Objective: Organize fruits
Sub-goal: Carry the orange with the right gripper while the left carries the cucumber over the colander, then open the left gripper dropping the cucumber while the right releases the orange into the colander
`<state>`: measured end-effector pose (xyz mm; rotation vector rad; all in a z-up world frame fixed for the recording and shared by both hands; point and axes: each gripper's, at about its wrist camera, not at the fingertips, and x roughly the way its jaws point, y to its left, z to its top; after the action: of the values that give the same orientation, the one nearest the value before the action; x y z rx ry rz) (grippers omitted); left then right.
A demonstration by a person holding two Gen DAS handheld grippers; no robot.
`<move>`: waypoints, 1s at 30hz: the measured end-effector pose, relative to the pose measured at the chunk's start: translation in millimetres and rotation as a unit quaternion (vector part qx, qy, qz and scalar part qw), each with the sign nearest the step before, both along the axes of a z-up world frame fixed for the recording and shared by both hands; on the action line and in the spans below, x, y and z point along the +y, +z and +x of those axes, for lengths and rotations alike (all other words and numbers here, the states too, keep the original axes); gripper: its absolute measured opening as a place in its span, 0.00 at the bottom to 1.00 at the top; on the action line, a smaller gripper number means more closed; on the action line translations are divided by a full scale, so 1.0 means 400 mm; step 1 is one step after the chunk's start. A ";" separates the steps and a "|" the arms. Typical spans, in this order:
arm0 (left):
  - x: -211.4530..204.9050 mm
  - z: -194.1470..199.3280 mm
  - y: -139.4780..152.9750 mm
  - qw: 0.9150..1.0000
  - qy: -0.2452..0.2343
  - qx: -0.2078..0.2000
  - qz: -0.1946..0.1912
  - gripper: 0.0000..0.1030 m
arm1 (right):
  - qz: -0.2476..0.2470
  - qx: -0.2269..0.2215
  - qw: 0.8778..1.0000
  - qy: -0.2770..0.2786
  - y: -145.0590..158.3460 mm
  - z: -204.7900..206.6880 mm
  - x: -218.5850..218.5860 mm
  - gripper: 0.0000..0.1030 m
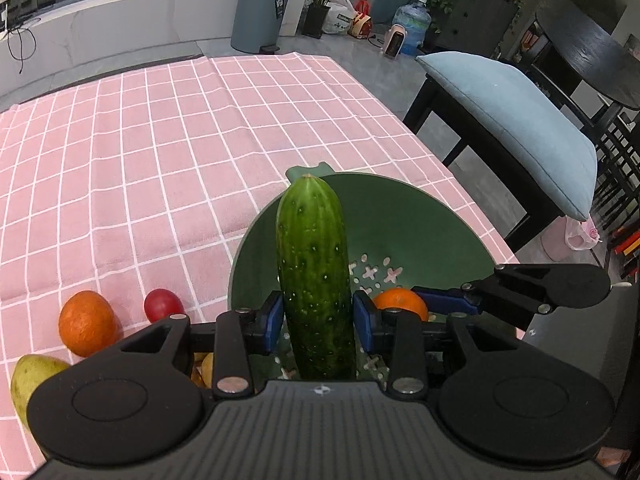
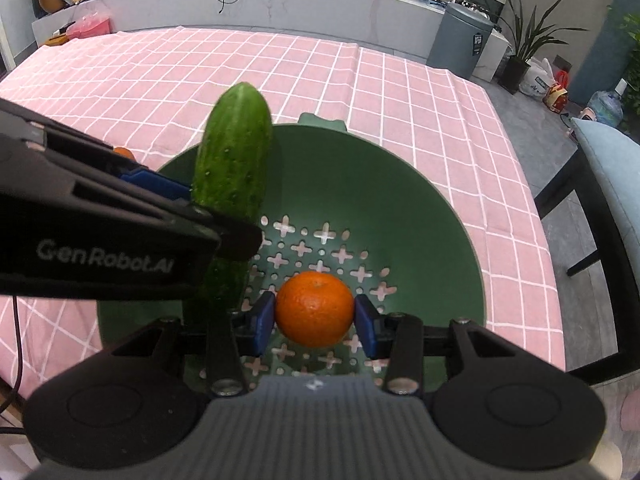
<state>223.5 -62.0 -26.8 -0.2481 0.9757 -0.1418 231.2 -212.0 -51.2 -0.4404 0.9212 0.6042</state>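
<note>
My left gripper is shut on a green cucumber and holds it upright over the green colander bowl. The cucumber and the left gripper's body also show at the left of the right wrist view. My right gripper is shut on an orange inside the bowl, just above its perforated bottom. That orange shows in the left wrist view beside the right gripper's blue finger.
On the pink checked tablecloth, left of the bowl, lie another orange, a red fruit and a yellow-green pear. A chair with a blue cushion stands past the table's right edge.
</note>
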 end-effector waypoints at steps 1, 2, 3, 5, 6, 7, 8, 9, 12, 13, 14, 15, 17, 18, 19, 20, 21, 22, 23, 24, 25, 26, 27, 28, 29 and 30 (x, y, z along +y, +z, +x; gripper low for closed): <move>0.003 0.003 -0.004 1.000 0.000 0.001 -0.003 0.41 | -0.003 0.002 1.000 0.000 -0.003 0.003 0.002 0.38; 0.004 0.009 -0.006 1.000 -0.002 0.002 -0.005 0.41 | -0.005 0.004 1.000 0.000 -0.007 0.006 0.005 0.38; 0.001 0.016 -0.006 1.000 -0.006 0.002 -0.004 0.41 | -0.007 0.006 1.000 0.000 -0.011 0.006 0.008 0.38; -0.007 0.023 -0.008 1.000 -0.014 0.002 0.003 0.41 | -0.011 0.013 1.000 0.000 -0.020 0.011 0.013 0.38; -0.012 0.023 -0.008 1.000 -0.018 0.000 0.010 0.41 | -0.012 0.015 1.000 0.000 -0.025 0.012 0.015 0.38; -0.019 0.023 -0.008 1.000 -0.021 -0.002 0.018 0.42 | -0.014 0.017 1.000 -0.001 -0.029 0.012 0.017 0.38; -0.022 0.025 -0.009 0.999 -0.023 -0.003 0.023 0.42 | -0.013 0.020 1.000 -0.003 -0.031 0.013 0.017 0.38; -0.025 0.023 -0.009 0.999 -0.025 -0.004 0.027 0.42 | -0.012 0.024 1.000 -0.006 -0.032 0.014 0.016 0.38; -0.021 0.016 -0.007 0.999 -0.032 -0.007 0.019 0.48 | -0.018 0.025 0.999 -0.015 -0.029 0.012 0.013 0.39; -0.018 0.013 -0.004 0.999 -0.034 -0.007 0.014 0.50 | -0.022 0.023 0.999 -0.018 -0.027 0.009 0.011 0.39; -0.015 0.007 0.000 0.999 -0.037 -0.010 0.011 0.50 | -0.024 0.022 0.999 -0.020 -0.024 0.008 0.008 0.39; -0.013 -0.001 0.006 0.999 -0.039 -0.014 0.012 0.51 | -0.024 0.023 0.999 -0.022 -0.021 0.006 0.005 0.40; -0.010 -0.017 0.021 0.999 -0.043 -0.023 0.013 0.51 | -0.021 0.021 0.999 -0.028 -0.011 -0.002 -0.001 0.51; -0.007 -0.024 0.029 0.999 -0.043 -0.027 0.012 0.52 | -0.022 0.013 0.999 -0.031 -0.004 -0.005 -0.008 0.61; -0.001 -0.036 0.040 0.999 -0.044 -0.031 0.009 0.53 | -0.022 0.002 0.999 -0.034 0.007 -0.013 -0.011 0.64; 0.002 -0.044 0.048 0.998 -0.044 -0.034 0.008 0.53 | -0.021 -0.006 0.999 -0.036 0.017 -0.020 -0.013 0.64; 0.008 -0.054 0.059 0.998 -0.043 -0.039 0.008 0.53 | -0.020 -0.013 0.999 -0.037 0.028 -0.027 -0.015 0.64; 0.016 -0.068 0.071 0.998 -0.043 -0.044 0.010 0.53 | -0.018 -0.019 0.999 -0.038 0.042 -0.034 -0.015 0.64; 0.022 -0.076 0.082 0.998 -0.042 -0.047 0.012 0.54 | -0.016 -0.029 0.999 -0.042 0.057 -0.043 -0.016 0.64; 0.031 -0.089 0.095 0.998 -0.042 -0.051 0.014 0.54 | -0.014 -0.037 0.998 -0.046 0.069 -0.050 -0.014 0.64; 0.041 -0.100 0.106 0.997 -0.042 -0.056 0.015 0.54 | -0.011 -0.044 0.998 -0.051 0.084 -0.058 -0.012 0.64; 0.050 -0.109 0.117 0.997 -0.042 -0.060 0.015 0.54 | -0.001 -0.051 0.997 -0.054 0.101 -0.070 -0.010 0.64; 0.061 -0.121 0.127 0.997 -0.042 -0.065 0.016 0.54 | 0.009 -0.055 0.997 -0.056 0.115 -0.085 -0.009 0.64; 0.074 -0.134 0.138 0.997 -0.041 -0.068 0.018 0.54 | 0.024 -0.059 0.996 -0.056 0.133 -0.097 -0.005 0.64; 0.089 -0.146 0.148 0.997 -0.038 -0.071 0.020 0.54 | 0.035 -0.062 0.996 -0.055 0.146 -0.108 0.000 0.64; 0.106 -0.160 0.157 0.996 -0.033 -0.074 0.023 0.54 | 0.046 -0.065 0.995 -0.054 0.157 -0.126 0.010 0.64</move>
<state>159.6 -19.7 35.9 -0.1610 0.8392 -0.1960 180.6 -208.0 11.6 -0.3422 0.7842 0.5112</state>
